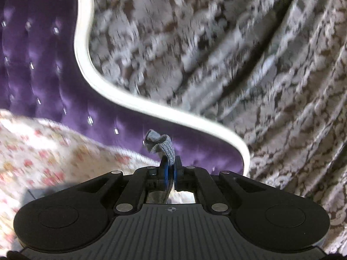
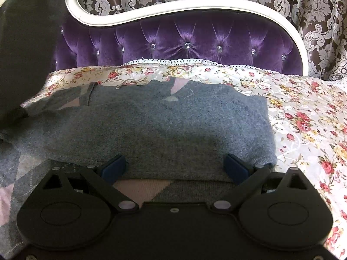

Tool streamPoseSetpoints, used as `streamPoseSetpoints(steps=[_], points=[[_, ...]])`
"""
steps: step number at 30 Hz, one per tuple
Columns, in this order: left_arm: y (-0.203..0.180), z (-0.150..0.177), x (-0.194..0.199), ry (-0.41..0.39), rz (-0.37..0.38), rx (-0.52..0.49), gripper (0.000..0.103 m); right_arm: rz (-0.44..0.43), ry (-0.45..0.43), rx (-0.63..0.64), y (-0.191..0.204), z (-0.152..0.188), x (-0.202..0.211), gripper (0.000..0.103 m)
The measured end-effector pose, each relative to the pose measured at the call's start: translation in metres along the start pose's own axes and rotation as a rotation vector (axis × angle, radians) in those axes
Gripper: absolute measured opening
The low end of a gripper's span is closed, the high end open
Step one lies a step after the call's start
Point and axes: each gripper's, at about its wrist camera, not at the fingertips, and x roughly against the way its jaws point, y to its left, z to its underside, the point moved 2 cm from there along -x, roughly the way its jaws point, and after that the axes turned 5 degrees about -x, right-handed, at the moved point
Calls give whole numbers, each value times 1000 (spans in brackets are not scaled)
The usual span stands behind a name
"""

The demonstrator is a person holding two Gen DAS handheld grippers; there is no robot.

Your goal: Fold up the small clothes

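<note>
Pinched in my left tongs [image 1: 170, 169], the grey sweater [image 2: 173, 125] feels soft and floppy, while my right tongs [image 2: 174, 166] gape empty over its hem.

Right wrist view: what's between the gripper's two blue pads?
Grey knit sweater on the floral bedspread. The right gripper stands wide open with the sweater's folded edge spanning the gap; pads not pressing.

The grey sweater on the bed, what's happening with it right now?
A person is folding it with two handheld grippers. The left gripper is shut on a ribbed edge of the grey sweater, lifted in front of the purple headboard. The right gripper rests open over the sweater on the floral bedspread.
</note>
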Motion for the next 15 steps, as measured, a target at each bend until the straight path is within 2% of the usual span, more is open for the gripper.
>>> streamPoseSetpoints(steps=[5, 7, 8, 9, 13, 15], points=[[-9, 43, -37, 67, 6, 10, 5, -2, -2, -2, 0, 1, -1, 99], [-13, 49, -45, 100, 34, 1, 16, -3, -2, -2, 0, 1, -1, 99], [-15, 53, -49, 117, 41, -11, 34, -3, -2, -1, 0, 1, -1, 99], [-18, 56, -50, 126, 40, -29, 46, -3, -2, -2, 0, 1, -1, 99], [-25, 62, -36, 99, 9, -149, 61, -3, -3, -1, 0, 2, -2, 99], [-23, 65, -22, 71, -32, -211, 70, -2, -2, -1, 0, 2, -2, 99]])
